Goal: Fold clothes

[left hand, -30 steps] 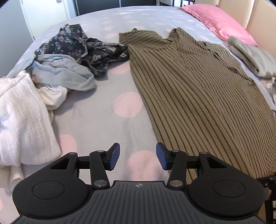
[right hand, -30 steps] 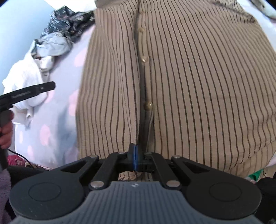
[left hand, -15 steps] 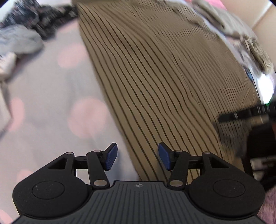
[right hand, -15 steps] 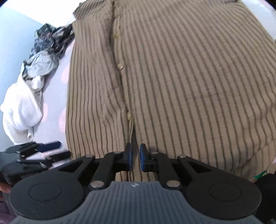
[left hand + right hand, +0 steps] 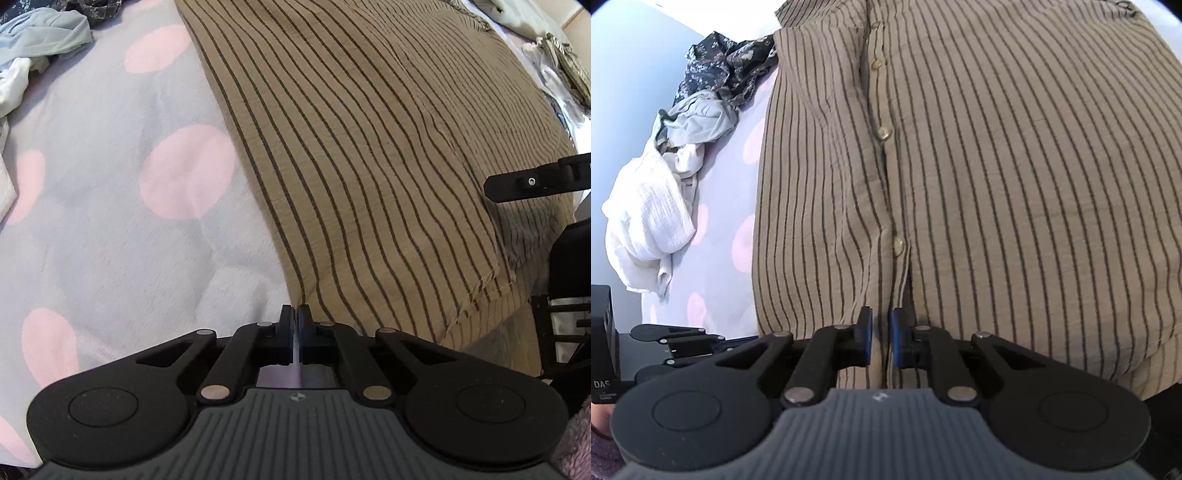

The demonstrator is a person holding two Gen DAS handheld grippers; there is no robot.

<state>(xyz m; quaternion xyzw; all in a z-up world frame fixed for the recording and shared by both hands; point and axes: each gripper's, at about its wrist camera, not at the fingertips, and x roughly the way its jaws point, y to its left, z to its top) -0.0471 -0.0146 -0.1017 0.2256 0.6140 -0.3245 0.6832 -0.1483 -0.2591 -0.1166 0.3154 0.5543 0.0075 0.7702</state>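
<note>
Soft, even daylight; both views are sharp. The fisheye bends edges and darkens corners. Shadows are faint.

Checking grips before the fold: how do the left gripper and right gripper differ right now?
The left gripper is shut at the striped shirt's side edge; the right gripper stands slightly apart at its button placket. Both sit at the shirt's near hem.
</note>
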